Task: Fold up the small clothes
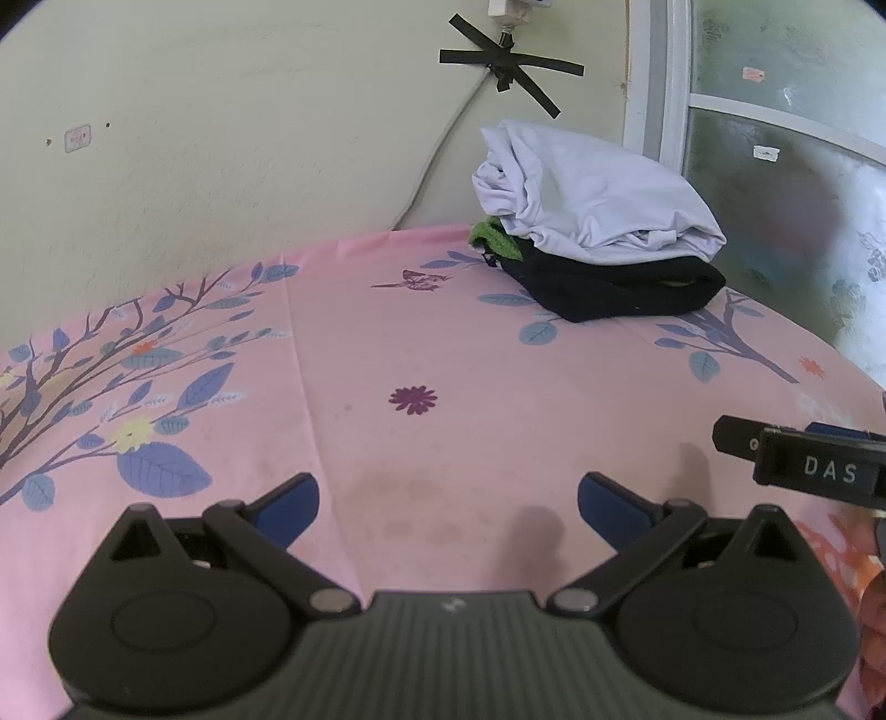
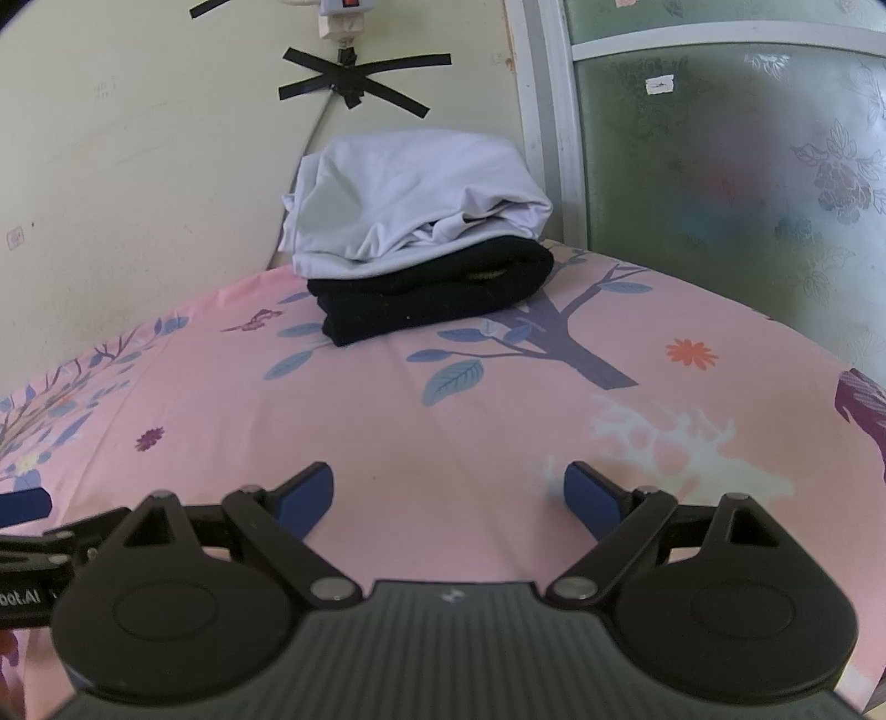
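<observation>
A stack of folded clothes sits at the far side of the pink flowered sheet [image 1: 443,343]: a pale lilac-white garment [image 1: 598,194] on top of a black one [image 1: 614,288], with a bit of green cloth [image 1: 493,238] at its left. The same stack shows in the right wrist view, white garment [image 2: 410,194] over black [image 2: 437,293]. My left gripper [image 1: 448,507] is open and empty, low over the bare sheet. My right gripper [image 2: 448,498] is open and empty too, beside the left; its side shows at the left view's right edge [image 1: 803,459].
A cream wall with a taped cable [image 1: 509,61] and a power strip [image 2: 343,16] stands behind the bed. A frosted glass window [image 2: 720,183] with a white frame is at the right. The pink sheet [image 2: 498,399] stretches between the grippers and the stack.
</observation>
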A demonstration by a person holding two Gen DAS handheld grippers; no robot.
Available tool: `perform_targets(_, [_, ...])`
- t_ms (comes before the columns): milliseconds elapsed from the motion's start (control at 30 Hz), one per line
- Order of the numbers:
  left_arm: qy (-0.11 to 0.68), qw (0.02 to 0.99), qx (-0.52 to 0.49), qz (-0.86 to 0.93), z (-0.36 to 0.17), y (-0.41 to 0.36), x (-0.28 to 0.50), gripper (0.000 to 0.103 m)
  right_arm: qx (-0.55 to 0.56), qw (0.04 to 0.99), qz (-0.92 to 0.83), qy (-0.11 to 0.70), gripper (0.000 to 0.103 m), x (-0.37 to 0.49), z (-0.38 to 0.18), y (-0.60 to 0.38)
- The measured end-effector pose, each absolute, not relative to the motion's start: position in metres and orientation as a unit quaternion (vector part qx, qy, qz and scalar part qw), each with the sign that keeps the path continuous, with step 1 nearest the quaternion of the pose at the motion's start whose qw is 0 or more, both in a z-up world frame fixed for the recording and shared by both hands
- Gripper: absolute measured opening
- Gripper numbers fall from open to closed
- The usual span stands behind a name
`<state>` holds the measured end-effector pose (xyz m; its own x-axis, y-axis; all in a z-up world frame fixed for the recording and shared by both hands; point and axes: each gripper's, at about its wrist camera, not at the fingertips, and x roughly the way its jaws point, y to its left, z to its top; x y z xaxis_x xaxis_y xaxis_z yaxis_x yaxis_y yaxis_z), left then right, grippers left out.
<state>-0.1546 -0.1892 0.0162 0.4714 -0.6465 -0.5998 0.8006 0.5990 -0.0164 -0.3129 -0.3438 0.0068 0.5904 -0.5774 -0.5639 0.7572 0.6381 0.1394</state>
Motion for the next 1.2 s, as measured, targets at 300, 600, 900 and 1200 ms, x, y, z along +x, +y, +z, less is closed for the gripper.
perform_targets(300, [0.284,0.848,0.135,-0.427,0.0166,-0.1882,-0.1549,0.103,0.189,0.872,-0.383,0.239,0.084,-0.3139,0.0069,-0.3432])
perform_targets(600, [0.281,0.850,0.139,-0.423,0.0170,-0.1886,-0.1549,0.103,0.189,0.873,-0.383,0.237,0.084,-0.3164,0.0067,-0.3390])
perform_targets(900, [0.269,0.852,0.145,-0.425,0.0181,-0.1868,-0.1576,0.103,0.190,0.872,-0.384,0.236,0.084,-0.3161,0.0066,-0.3388])
perform_targets(1200, [0.258,0.861,0.134,-0.417,0.0215,-0.1833,-0.1586,0.103,0.194,0.873,-0.383,0.232,0.084,-0.3178,0.0064,-0.3391])
